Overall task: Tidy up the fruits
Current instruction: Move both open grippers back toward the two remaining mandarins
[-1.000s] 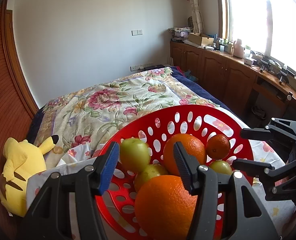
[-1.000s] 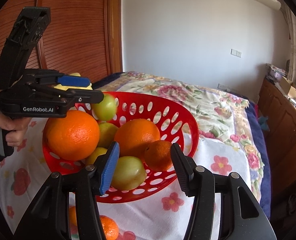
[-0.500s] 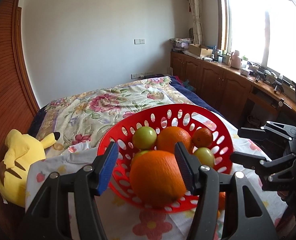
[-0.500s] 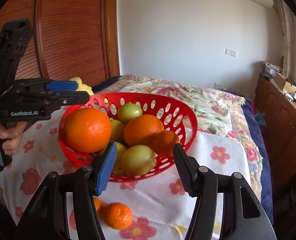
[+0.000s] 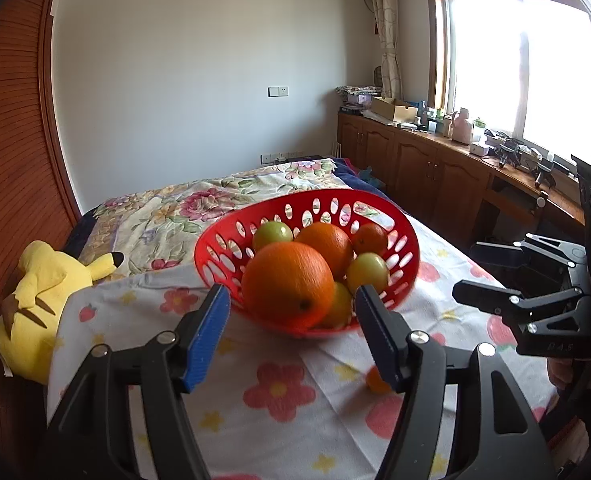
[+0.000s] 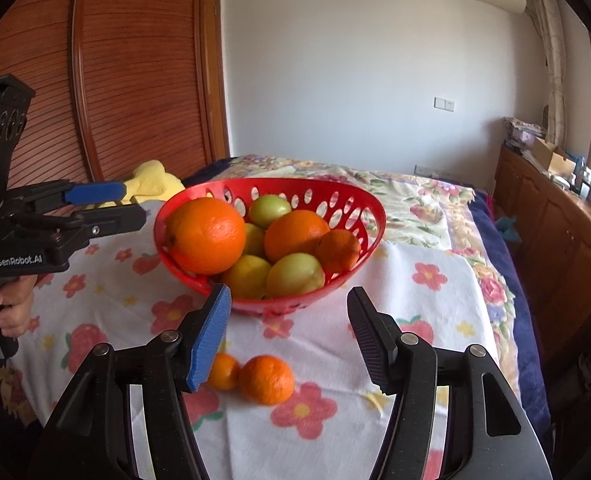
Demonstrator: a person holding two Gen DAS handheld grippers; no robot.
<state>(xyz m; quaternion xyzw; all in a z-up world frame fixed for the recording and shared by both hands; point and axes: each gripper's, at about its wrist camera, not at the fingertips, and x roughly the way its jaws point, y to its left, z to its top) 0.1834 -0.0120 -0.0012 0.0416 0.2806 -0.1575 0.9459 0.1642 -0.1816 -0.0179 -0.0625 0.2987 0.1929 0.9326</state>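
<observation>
Your left wrist cam sits near the red basket (image 5: pixel 307 236), on its wardrobe side, facing the window wall. Your right wrist cam sits near the same basket (image 6: pixel 269 204) on its window side, facing the wardrobe. Both share the basket, its fruit and the floral cloth (image 5: pixel 295 392) under it.

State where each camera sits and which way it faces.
Left wrist: on the left gripper, facing the basket and window; the right gripper shows at right.
Right wrist: on the right gripper, facing the basket and wardrobe; the left gripper and a hand show at left.
Shared: basket, big orange.
</observation>
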